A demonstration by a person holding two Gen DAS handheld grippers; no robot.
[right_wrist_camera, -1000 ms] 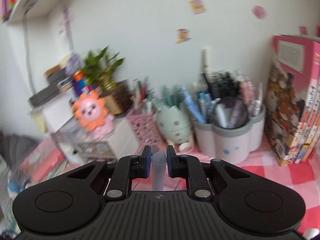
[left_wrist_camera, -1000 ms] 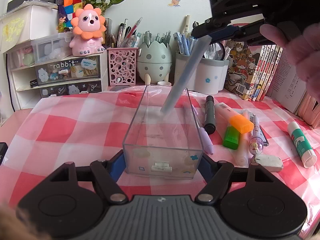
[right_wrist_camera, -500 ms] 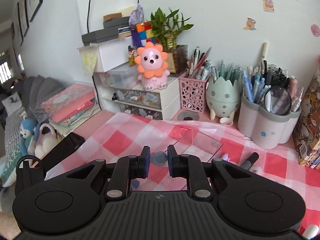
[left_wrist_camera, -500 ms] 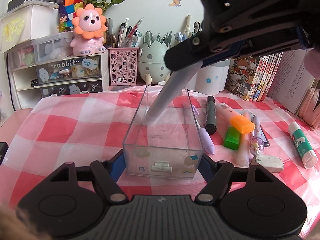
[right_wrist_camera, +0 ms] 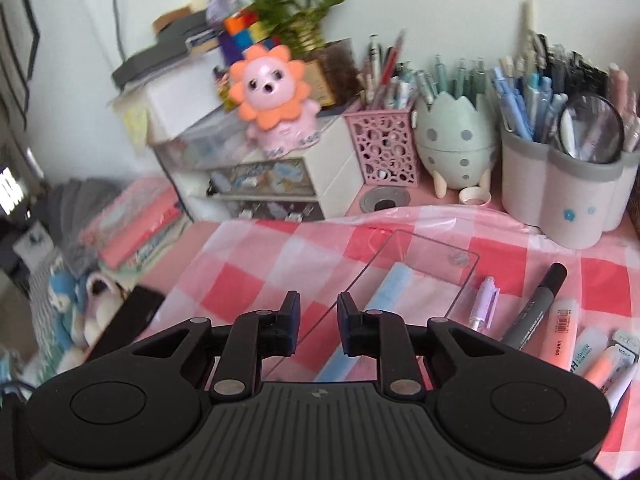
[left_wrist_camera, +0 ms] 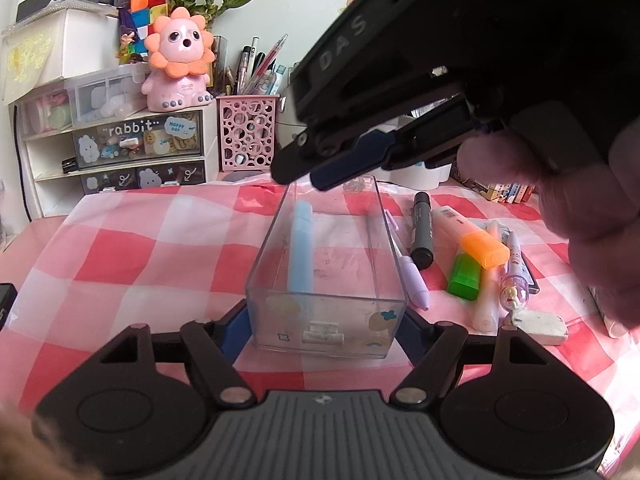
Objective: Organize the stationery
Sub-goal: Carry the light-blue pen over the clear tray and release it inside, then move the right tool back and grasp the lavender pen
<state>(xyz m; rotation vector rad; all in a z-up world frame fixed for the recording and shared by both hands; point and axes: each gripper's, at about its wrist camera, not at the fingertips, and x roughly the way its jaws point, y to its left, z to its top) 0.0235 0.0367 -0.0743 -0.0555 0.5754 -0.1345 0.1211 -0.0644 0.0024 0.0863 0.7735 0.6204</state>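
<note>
Left gripper clamps the clear box's near end. Right gripper hangs above it, jaws apart and empty. Blue pen lies flat inside the box, along its left wall.

Soft, even daylight fills both fisheye views with faint shadows, edges bowing and darkening at the corners (the right wrist view slightly motion-blurred toward its left side).
</note>
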